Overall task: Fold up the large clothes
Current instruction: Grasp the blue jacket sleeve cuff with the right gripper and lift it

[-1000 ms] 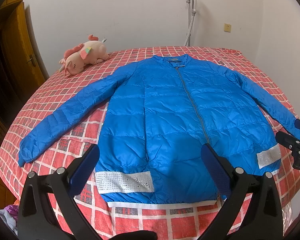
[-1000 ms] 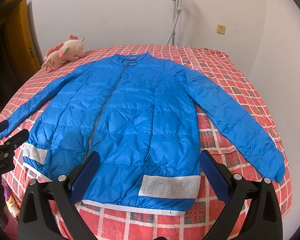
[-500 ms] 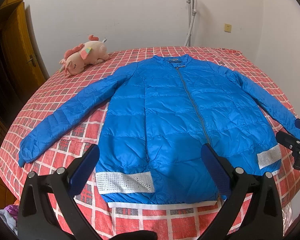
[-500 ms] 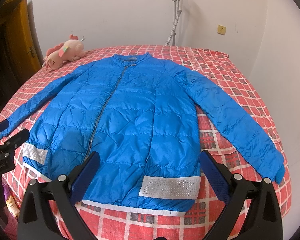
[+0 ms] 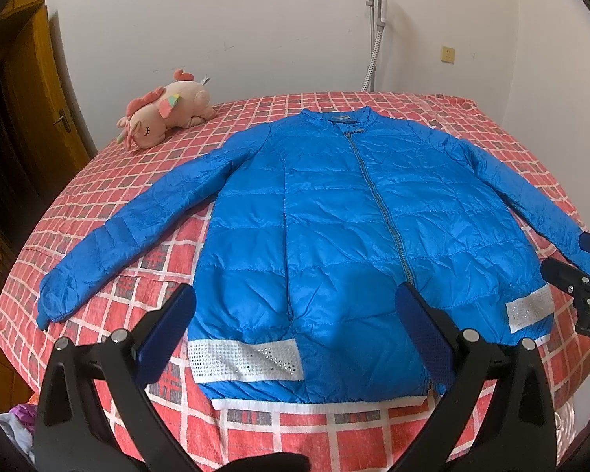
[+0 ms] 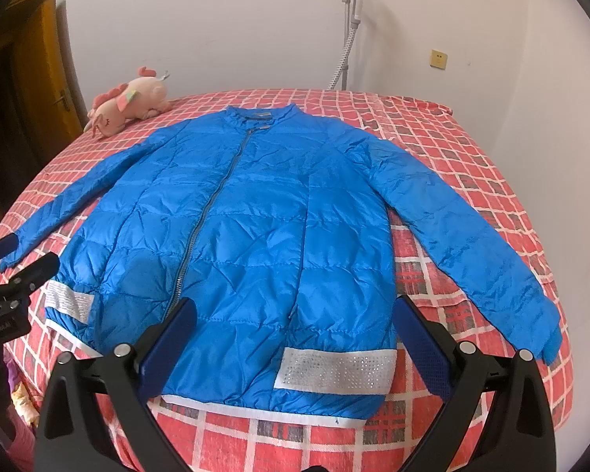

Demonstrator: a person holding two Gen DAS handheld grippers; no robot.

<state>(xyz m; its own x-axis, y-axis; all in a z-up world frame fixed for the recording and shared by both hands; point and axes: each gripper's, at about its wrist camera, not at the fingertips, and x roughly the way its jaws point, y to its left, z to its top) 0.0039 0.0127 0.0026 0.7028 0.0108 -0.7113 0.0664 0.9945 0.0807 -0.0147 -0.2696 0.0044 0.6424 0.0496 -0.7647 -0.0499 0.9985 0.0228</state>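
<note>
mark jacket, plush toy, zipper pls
jacket [image 5: 334,244], left wrist view, chest panel.
plush toy [image 5: 165,112], left wrist view, its body.
zipper [image 6: 204,212], right wrist view, mid-length.

Half a second on, and there is no change to call. The left tongs [image 5: 295,295] show no shift at all: same gap between the jaws, same spot over the hem of the blue jacket [image 5: 334,236]. Over to the right tongs [image 6: 295,306], and it is the same story, no closing and no advance. The jacket has not gained a crease or lost one, neither sleeve has slid on the bed [image 5: 98,181], and both camera views line up with the earlier ones almost pixel for pixel. If there is any drift, it is too slight to tell.
</note>
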